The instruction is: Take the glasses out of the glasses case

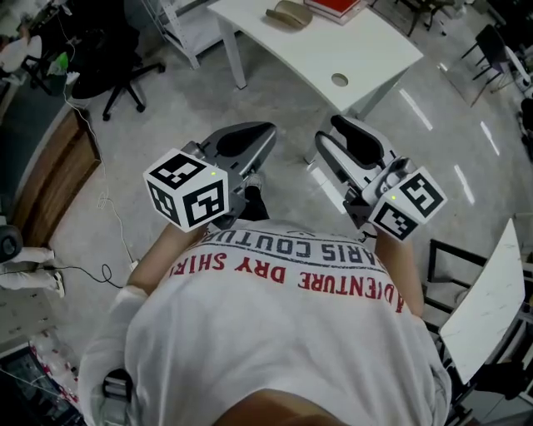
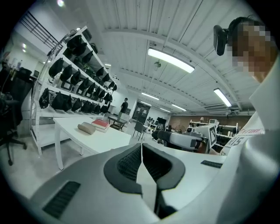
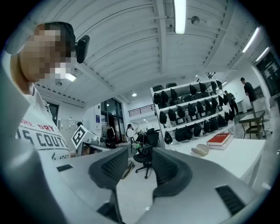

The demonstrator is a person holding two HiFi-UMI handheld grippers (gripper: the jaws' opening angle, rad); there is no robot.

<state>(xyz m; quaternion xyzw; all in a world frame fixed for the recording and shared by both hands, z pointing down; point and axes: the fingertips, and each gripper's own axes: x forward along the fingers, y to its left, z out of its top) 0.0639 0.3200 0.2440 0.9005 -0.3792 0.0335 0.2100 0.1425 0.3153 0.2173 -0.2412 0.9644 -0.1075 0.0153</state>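
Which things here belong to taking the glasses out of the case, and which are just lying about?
Job: glasses case on the white table; left gripper, shut; right gripper, open and empty.
Lying about: red book, office chair, shelves of black bags.

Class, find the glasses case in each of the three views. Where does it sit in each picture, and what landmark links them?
Head view: the glasses case lies at the top edge, near the middle, on the white table.
Left gripper view: left of centre, on that table.
Right gripper view: right of centre, below mid-height.
Shared landmark: the red book beside it.
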